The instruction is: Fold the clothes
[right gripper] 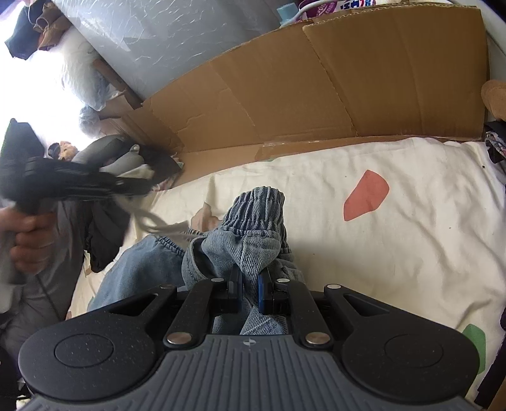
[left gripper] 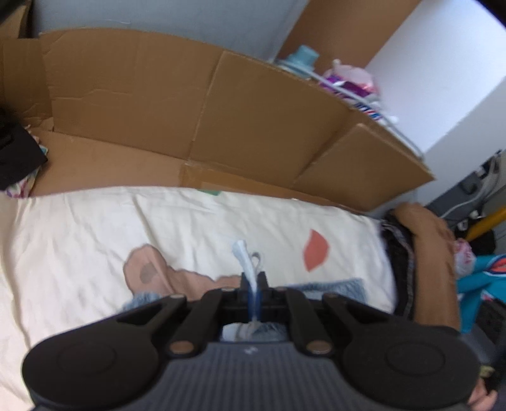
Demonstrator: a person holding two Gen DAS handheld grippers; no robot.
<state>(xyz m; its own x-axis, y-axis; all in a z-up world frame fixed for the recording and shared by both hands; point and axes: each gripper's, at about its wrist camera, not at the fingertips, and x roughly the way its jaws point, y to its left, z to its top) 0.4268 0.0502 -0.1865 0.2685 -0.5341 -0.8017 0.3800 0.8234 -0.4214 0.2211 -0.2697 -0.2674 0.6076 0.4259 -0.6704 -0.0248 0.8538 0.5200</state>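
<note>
Right wrist view: right tongs [right gripper: 249, 281] pinch the jeans' [right gripper: 249, 221] bunched waistband; left tongs [left gripper: 252, 281] pinch its drawstring [left gripper: 245, 262].

Light blue denim trousers with elasticated waistband [right gripper: 253, 227] lie bunched on the cream bedsheet [right gripper: 395, 253], waistband raised; their white drawstring [left gripper: 245, 262] stands upward.

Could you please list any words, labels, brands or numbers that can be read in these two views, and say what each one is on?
No text can be read in either view.
Colourful packaging behind the cardboard, right wrist view: large printed characters, cut off by the frame edge and unreadable.
Purple and striped packages behind the cardboard, left wrist view: print too blurred to read.
Jeans: no label visible.
</note>
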